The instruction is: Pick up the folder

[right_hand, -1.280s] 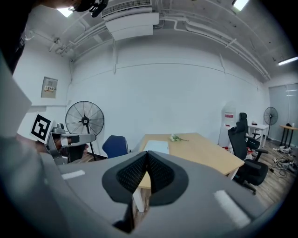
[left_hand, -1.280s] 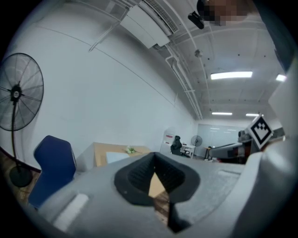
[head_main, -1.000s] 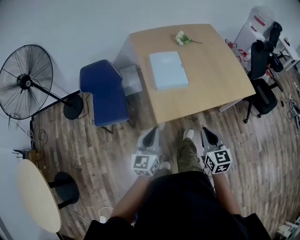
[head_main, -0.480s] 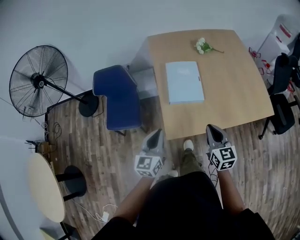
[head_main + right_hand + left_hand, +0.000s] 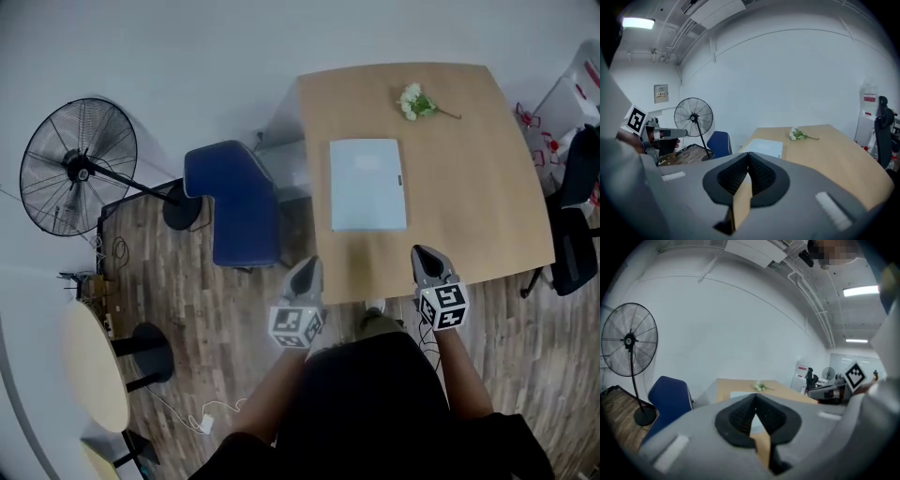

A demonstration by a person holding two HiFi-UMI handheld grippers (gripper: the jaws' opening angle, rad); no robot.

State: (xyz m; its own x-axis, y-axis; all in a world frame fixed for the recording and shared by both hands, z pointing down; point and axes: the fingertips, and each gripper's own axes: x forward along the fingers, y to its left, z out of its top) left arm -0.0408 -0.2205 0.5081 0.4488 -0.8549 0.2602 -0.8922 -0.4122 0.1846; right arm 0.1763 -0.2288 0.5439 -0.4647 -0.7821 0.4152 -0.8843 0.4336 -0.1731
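A pale blue folder (image 5: 367, 184) lies flat in the middle of the wooden table (image 5: 487, 197); the right gripper view shows the folder (image 5: 761, 147) beyond its jaws, the left gripper view a strip of the folder (image 5: 740, 394). My left gripper (image 5: 307, 269) is shut and empty, just off the table's near left corner. Over the near edge, below and right of the folder, my right gripper (image 5: 427, 257) is shut on nothing. Neither touches the folder.
A sprig of white flowers (image 5: 414, 101) lies at the table's far side. A blue chair (image 5: 232, 202) stands left of the table, a black floor fan (image 5: 77, 167) farther left. Black office chairs (image 5: 574, 216) are at the right, a round table (image 5: 94, 380) at lower left.
The person has walked up to the table: both grippers, still shut, have come from over the floor to the table's near edge, and the folder lies nearer to them.
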